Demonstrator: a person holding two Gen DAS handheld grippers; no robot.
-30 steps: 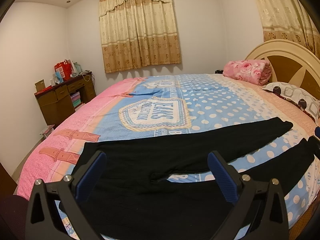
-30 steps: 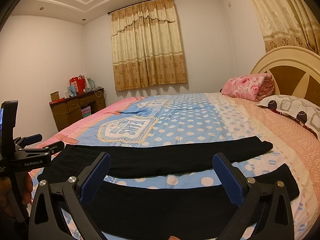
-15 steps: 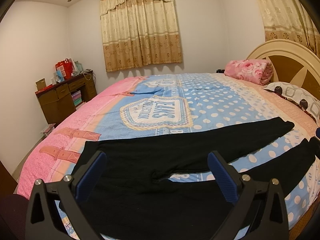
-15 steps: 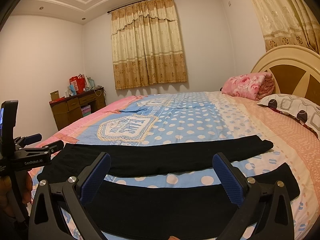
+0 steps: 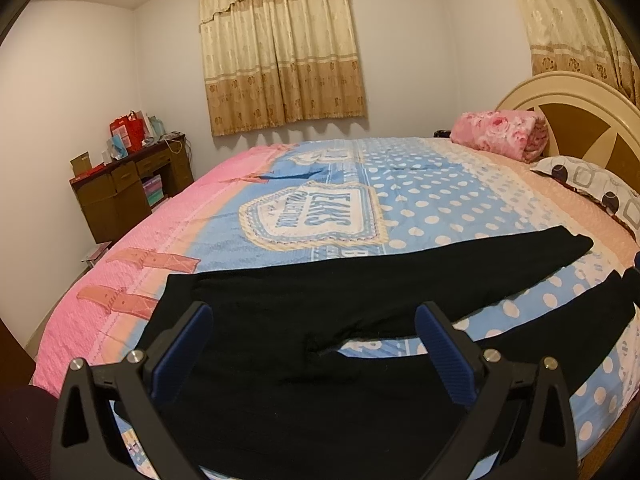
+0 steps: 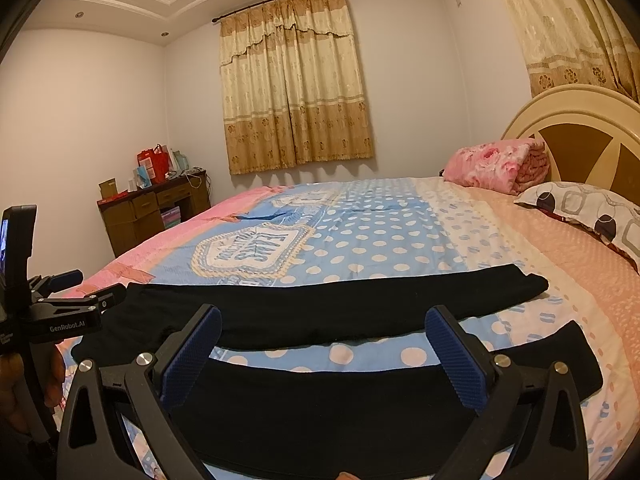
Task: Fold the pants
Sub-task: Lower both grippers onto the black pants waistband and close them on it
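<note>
Nothing has moved: pants (image 5: 304, 312) lie beneath both open claws.

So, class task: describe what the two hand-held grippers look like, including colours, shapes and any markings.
Each hand-held gripper, left and right, has a black frame with triangular cut-outs and silver bolt heads. Its two fingers carry ribbed blue pads. In the right wrist view, the left one's black body reads "GenRobot.AI" in white and has a small screen mounted above.

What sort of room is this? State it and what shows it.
A home bedroom: a bed with a rounded headboard and pillow, curtains on the far wall, and black pants spread flat on the bedspread.
</note>
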